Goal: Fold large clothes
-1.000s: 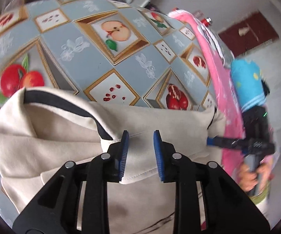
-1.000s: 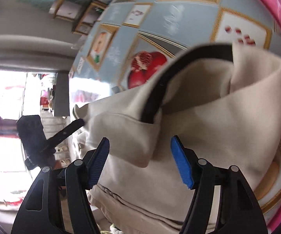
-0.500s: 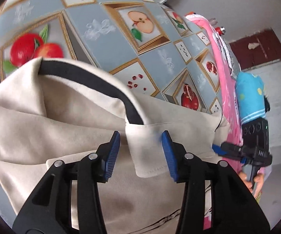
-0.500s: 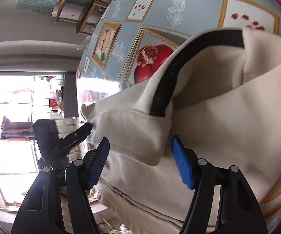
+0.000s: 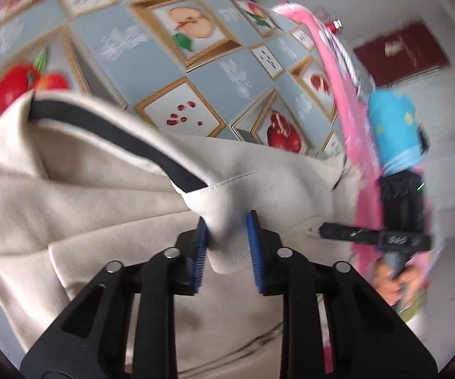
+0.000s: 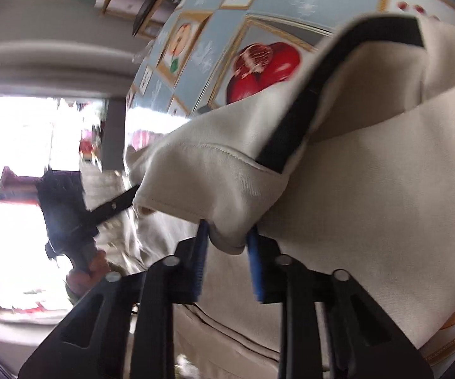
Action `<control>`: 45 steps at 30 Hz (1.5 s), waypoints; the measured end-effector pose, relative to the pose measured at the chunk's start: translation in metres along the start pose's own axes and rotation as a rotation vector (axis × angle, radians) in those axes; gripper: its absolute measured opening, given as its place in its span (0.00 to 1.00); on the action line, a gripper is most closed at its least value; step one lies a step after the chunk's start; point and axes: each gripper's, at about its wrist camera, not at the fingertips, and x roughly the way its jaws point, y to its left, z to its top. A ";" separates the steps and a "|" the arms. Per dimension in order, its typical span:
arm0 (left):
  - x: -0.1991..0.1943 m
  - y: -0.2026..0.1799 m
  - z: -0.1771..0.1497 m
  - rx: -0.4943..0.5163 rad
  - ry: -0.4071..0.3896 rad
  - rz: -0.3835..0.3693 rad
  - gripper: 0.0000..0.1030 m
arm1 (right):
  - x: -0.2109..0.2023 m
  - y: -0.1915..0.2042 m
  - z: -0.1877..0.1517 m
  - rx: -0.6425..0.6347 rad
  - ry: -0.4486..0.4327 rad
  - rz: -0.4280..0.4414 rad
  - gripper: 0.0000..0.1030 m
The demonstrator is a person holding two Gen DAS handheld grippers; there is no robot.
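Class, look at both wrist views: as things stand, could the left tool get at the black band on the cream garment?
Probably not yet: the left tool is closing on a cream garment corner, so it is occupied. The black band lies uncovered just beyond.

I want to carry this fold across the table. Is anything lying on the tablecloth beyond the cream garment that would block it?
Nothing visible does. Beyond the cream garment the fruit-print tablecloth shows bare; only a pink cloth lies along its far right edge. Both grippers' fingers are closing on garment corners.

Both claws closing vs a second ago: left claw (image 5: pixel 227 243) now pinches a cream garment (image 5: pixel 107 195) corner between its pads, right claw (image 6: pixel 227 246) likewise clamps the hem it only straddled before.
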 end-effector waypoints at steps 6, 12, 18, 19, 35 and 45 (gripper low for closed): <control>0.012 -0.041 -0.003 0.362 -0.061 0.306 0.09 | 0.007 0.043 0.007 -0.322 -0.015 -0.349 0.13; 0.041 -0.061 0.006 0.566 -0.123 0.539 0.09 | 0.021 0.052 0.049 -0.410 -0.086 -0.519 0.12; 0.043 -0.056 0.005 0.574 -0.101 0.533 0.09 | 0.025 0.036 0.053 -0.438 -0.094 -0.479 0.12; 0.044 -0.056 0.002 0.578 -0.097 0.531 0.09 | 0.022 0.032 0.048 -0.433 -0.091 -0.457 0.12; 0.040 -0.052 -0.007 0.540 -0.102 0.477 0.08 | -0.054 0.059 0.011 -0.354 -0.376 -0.315 0.37; 0.032 -0.039 -0.006 0.494 -0.145 0.408 0.13 | 0.082 0.098 0.027 -0.562 -0.162 -0.351 0.00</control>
